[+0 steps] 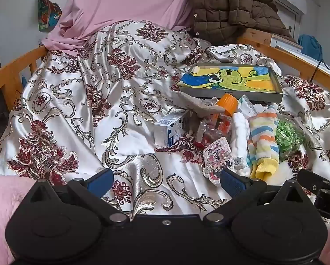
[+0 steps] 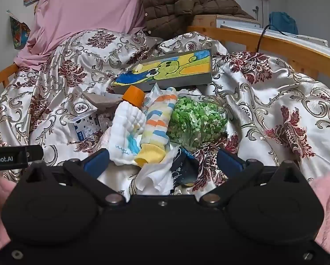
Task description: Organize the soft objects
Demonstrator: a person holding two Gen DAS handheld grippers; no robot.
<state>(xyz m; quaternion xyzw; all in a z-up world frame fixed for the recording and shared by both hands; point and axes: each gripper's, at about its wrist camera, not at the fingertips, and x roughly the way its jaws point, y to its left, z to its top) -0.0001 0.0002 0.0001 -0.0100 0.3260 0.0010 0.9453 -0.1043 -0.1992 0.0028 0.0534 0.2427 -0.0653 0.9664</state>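
- Left gripper (image 1: 166, 182) nearest in left wrist view, jaws spread, nothing held, hovering over satin bedspread (image 1: 81, 101).
- Pile sits right of it: striped sock (image 1: 263, 141), white cloth (image 1: 239, 130), carton (image 1: 170, 130), orange-capped bottle (image 1: 225, 110), framed drawing (image 1: 231, 80) far behind.
- Right gripper (image 2: 162, 161) nearest in right wrist view, jaws wide, empty, just short of pile.
- Striped sock (image 2: 156, 128) centre, near; light, limp; likely pinch yellow cuff (image 2: 150, 153).
- White cloth (image 2: 126, 128) left, floppy; bag of green bits (image 2: 195, 123) right.

Glossy satin bedspread (image 1: 125, 92), smooth, damask woven pattern. Striped sock (image 2: 156, 121) soft matt knit. White cloth (image 2: 125, 130) quilted, matt. Clear plastic bag (image 2: 198, 121), shiny. Bed rail (image 2: 275, 44) varnished wood. Carton (image 1: 171, 130) matt cardboard.
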